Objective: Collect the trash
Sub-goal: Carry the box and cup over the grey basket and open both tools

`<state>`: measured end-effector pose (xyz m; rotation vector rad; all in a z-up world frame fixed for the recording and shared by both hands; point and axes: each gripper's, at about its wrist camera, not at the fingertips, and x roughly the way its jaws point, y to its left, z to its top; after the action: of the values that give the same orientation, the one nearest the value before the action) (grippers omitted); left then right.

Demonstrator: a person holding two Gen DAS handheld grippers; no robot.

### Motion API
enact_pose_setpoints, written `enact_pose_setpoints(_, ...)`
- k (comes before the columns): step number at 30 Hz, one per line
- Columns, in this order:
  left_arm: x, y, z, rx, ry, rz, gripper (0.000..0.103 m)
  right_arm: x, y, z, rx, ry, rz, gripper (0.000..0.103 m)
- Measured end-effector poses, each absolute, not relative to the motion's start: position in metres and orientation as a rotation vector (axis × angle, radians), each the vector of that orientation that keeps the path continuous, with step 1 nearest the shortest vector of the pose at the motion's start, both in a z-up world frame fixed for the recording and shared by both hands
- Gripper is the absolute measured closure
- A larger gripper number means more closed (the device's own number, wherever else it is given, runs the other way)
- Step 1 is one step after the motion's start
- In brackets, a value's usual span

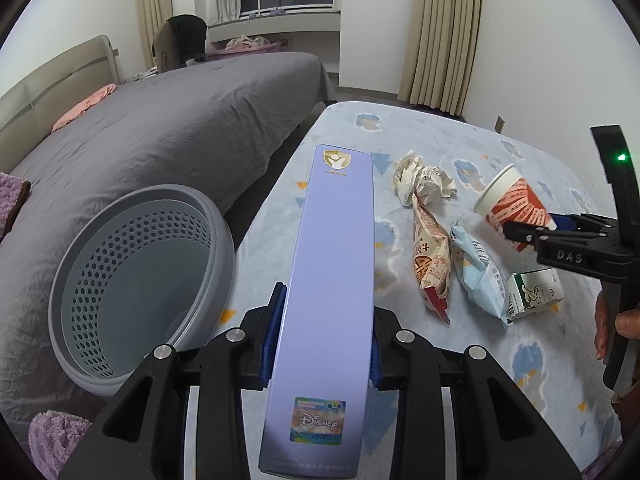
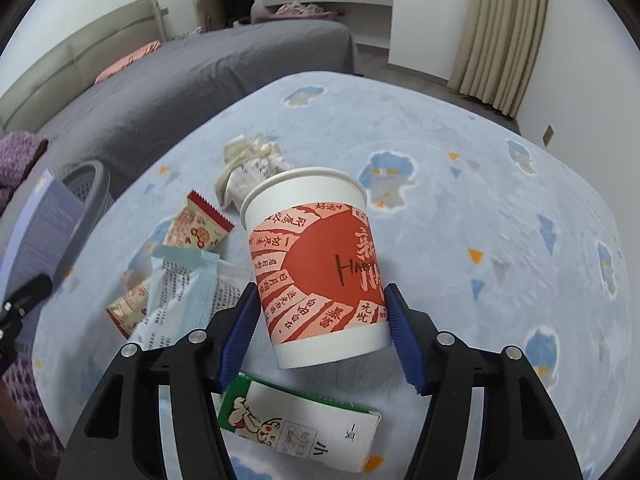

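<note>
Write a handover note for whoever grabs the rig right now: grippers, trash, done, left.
Left gripper: shut on the long purple box, held beside the grey basket.
Right gripper: jaws around the tilted paper cup; left pad touches it, right-pad contact is unclear.
Basket looks empty, so nothing is binned yet.
Left on the blanket: crumpled paper, red snack wrapper, blue wrapper, small green carton.
Next, probably: drop the box, then the cup.

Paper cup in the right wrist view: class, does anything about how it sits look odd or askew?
Yes. The paper cup leans, rim tipped up and to the left, instead of standing upright on the blue blanket. It sits between the right gripper fingers, above a green-and-white carton. No spill shows.
</note>
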<state>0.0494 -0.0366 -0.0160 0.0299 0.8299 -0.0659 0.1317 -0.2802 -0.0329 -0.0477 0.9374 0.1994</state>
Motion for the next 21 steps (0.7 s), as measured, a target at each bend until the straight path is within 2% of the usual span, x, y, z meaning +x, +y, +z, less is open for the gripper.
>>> enact_pose_setpoints(10,0.033,-0.003,-0.007,0.009,0.801,-0.051,0.07,0.077,-0.275,0.003,0.166,0.825,0.142,0.042)
enact_pose_setpoints(21,0.034,0.075,-0.007,0.026,0.778,0.024,0.07,0.049,-0.19,0.004,0.224,0.808,0.217,0.042)
